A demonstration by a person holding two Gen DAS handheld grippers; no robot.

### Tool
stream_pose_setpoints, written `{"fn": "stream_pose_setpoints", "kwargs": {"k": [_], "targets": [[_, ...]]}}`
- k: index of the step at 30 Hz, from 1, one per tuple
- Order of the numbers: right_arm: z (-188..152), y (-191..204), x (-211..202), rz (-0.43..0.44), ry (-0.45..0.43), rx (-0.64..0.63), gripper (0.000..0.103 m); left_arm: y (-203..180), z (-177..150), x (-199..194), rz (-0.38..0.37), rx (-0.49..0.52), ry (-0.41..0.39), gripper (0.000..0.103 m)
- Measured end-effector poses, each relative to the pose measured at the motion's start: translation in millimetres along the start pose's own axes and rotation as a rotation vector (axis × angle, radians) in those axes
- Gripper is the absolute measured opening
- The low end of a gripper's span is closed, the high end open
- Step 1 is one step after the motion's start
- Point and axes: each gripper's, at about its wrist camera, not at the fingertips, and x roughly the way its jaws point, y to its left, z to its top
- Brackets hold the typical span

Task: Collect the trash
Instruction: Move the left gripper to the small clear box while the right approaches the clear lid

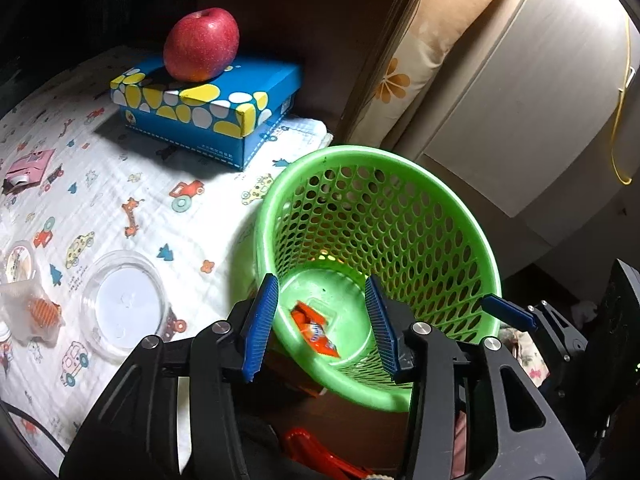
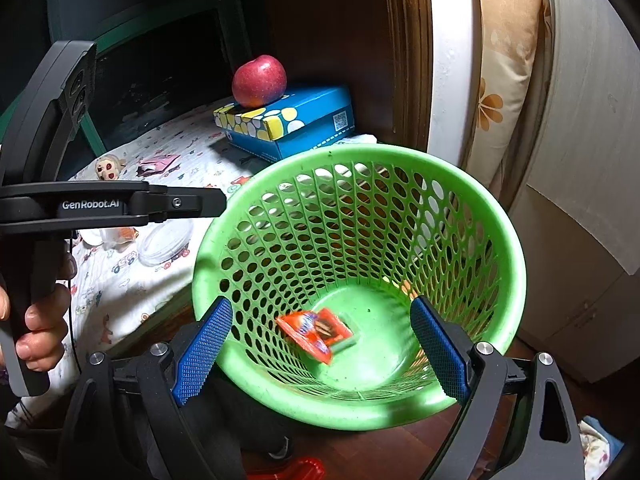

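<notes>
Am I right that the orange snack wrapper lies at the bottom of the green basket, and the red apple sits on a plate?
Nearly. The orange wrapper does lie at the bottom of the green basket, but the red apple sits on a blue box with yellow and white spots, not on a plate. The left wrist view shows it best.
</notes>
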Motion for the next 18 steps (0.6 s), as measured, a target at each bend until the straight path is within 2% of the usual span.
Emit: {"fn": "stream_pose_setpoints", "kwargs": {"k": [5,14,15,17,18], "targets": [[6.7,15.4,2.1,0.022,-0.004,-0.026,0.087,21.3,-5.6,-24.1,0.068,-0.017,-0.036,0.048],[27.5,59.0,13.8,0.098,-0.005,-0.096,0.087,82.2,-14.0,-73.8,0.202,-0.119,-0.103,0.049],[29.7,64.6,15.6,0.111,-0.002,-0.105,0.087,89.7,-15.9,-79.6,0.223,-0.132,-0.111,0.052],[34.1,76.3,20.7,0.130,0.004,-0.126,0.087,102.7,-19.9,-90.5,0.270,-0.153,-0.132,0.064],[35.8,82.3,23.4,0.138,0.008,-0.137,0.087,108.7,-21.8,-94.7,0.299,-0.159,-0.139,0.064]]}}
